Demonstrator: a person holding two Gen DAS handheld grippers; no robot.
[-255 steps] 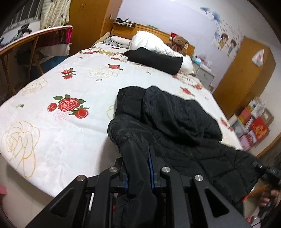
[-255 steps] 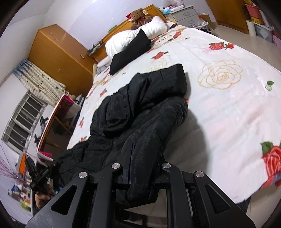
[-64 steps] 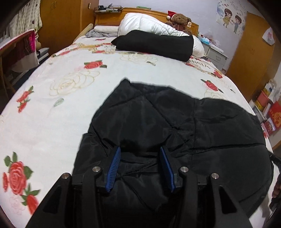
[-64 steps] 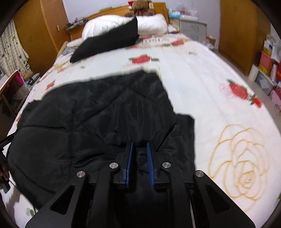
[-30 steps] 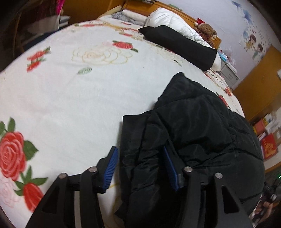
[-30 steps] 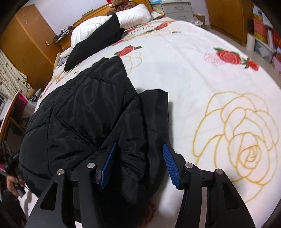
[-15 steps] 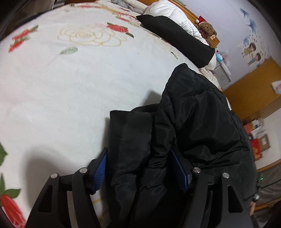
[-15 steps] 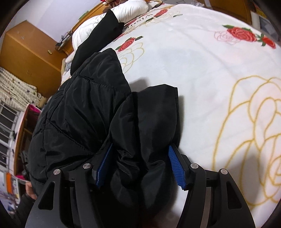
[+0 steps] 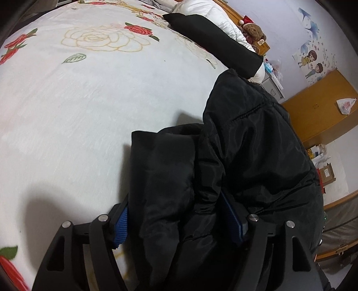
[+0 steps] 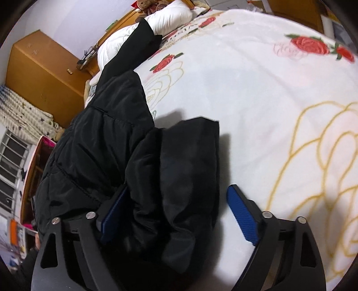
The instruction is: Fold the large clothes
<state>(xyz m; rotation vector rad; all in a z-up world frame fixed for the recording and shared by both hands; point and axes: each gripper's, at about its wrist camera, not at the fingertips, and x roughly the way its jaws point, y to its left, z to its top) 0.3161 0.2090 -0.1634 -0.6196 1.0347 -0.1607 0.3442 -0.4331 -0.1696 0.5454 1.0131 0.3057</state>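
A black puffer jacket (image 9: 252,143) lies on the rose-print bed cover (image 9: 78,94), folded into a thick bundle. My left gripper (image 9: 176,215) is open, its blue pads on either side of the jacket's left sleeve (image 9: 163,170). In the right wrist view the jacket (image 10: 100,145) fills the left side. My right gripper (image 10: 176,206) is open wide around the other sleeve (image 10: 190,156), the right pad clear of the fabric.
A long black pillow (image 9: 214,42) and white pillows (image 10: 167,15) lie at the headboard with a teddy bear (image 9: 252,30). Wooden wardrobes (image 9: 317,107) (image 10: 42,73) stand on both sides of the bed. Boxes (image 9: 324,172) sit on the floor.
Both grippers have moved forward and down onto the sleeves at the jacket's two sides. The jaws stayed open; the sleeve fabric now sits deeper between the pads.
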